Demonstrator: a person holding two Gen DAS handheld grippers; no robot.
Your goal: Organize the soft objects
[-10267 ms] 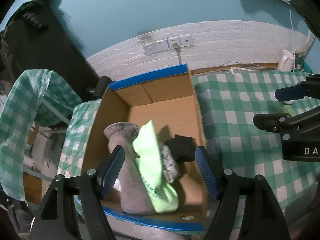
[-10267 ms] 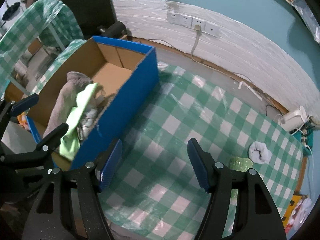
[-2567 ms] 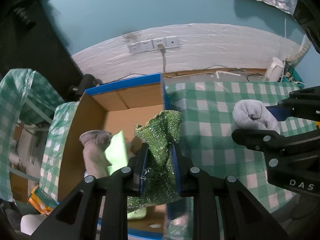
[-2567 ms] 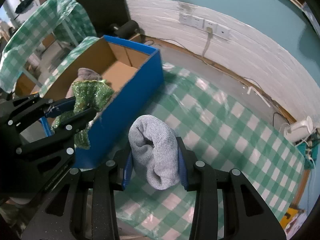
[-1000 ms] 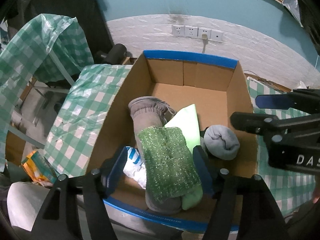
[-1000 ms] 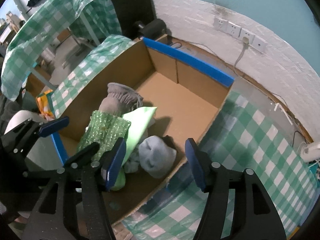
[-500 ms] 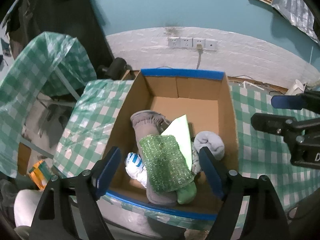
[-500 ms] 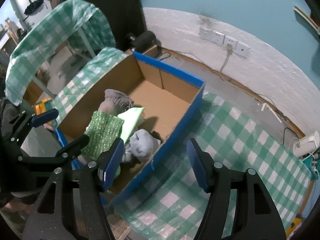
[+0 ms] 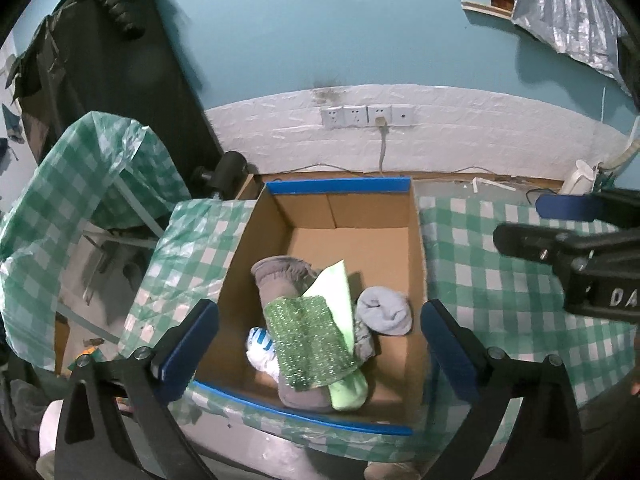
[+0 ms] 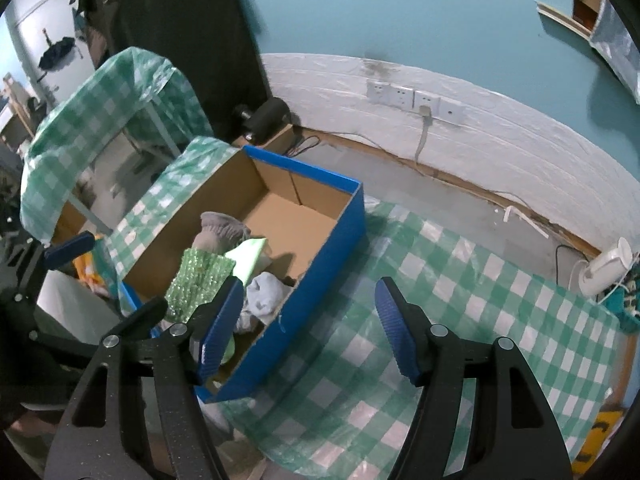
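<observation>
1. Left hand-held gripper (image 9: 318, 342) hung empty above the cardboard box (image 9: 416, 248), jaws opening wide; could have clipped the near rim on a careless dip.
2. Right hand-held gripper (image 10: 309, 322) held nothing, jaws part open over the checked surface (image 10: 460, 304).
3. Sparkly green cloth (image 9: 308, 340) lay atop the pile; might have slid off.
4. Grey sock (image 9: 384, 310) sat beside it, likely to unroll.

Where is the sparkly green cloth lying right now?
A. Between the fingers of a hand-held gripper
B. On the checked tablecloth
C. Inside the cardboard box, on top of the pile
C: the sparkly green cloth lies atop the other soft things inside the cardboard box.
</observation>
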